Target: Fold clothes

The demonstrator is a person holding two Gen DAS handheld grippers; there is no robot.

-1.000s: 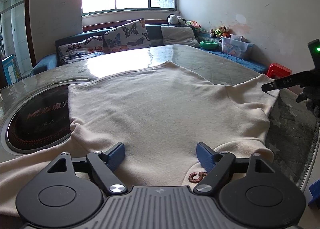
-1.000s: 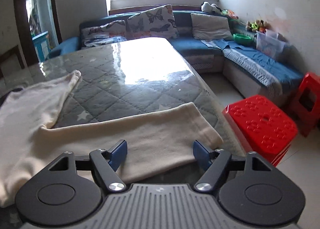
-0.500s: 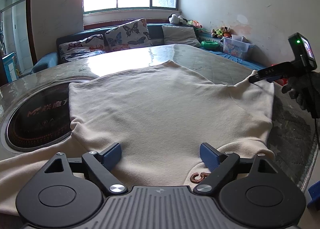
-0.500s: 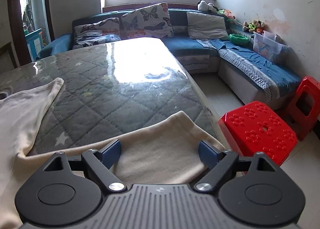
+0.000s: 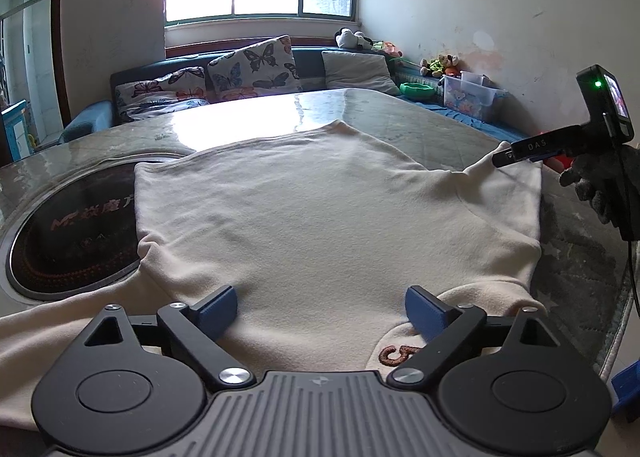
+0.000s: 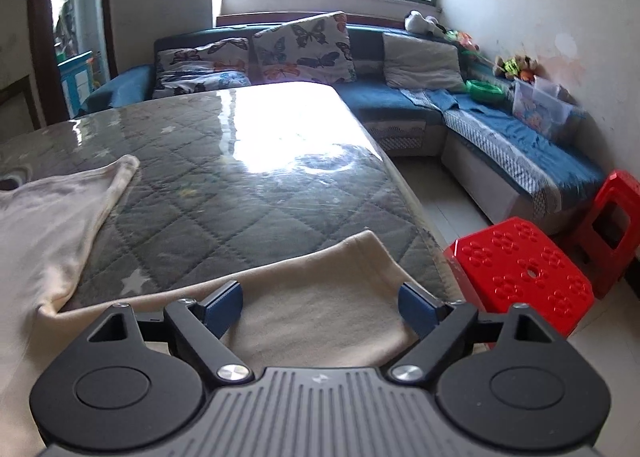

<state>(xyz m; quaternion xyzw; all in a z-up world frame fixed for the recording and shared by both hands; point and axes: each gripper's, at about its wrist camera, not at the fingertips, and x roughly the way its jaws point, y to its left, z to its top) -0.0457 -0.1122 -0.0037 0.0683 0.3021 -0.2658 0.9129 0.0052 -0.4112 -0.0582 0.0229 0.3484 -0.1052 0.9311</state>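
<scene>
Right gripper (image 6: 320,307) fills lower frame, blue-padded fingers (image 6: 222,307) spread wide, nothing between them. Directly beyond the fingertips, a cream sleeve (image 6: 320,281) lies across the lower centre, its cuff end near the table's right edge. More of the cream garment (image 6: 48,229) at left, one corner reaching toward centre left. Quilted grey table (image 6: 240,161) under a glossy cover, window glare at upper centre. Blue sofa (image 6: 500,145) with butterfly cushions (image 6: 304,49) along the top and right. Red stool (image 6: 520,269) at lower right, on the floor just beside the table.
</scene>
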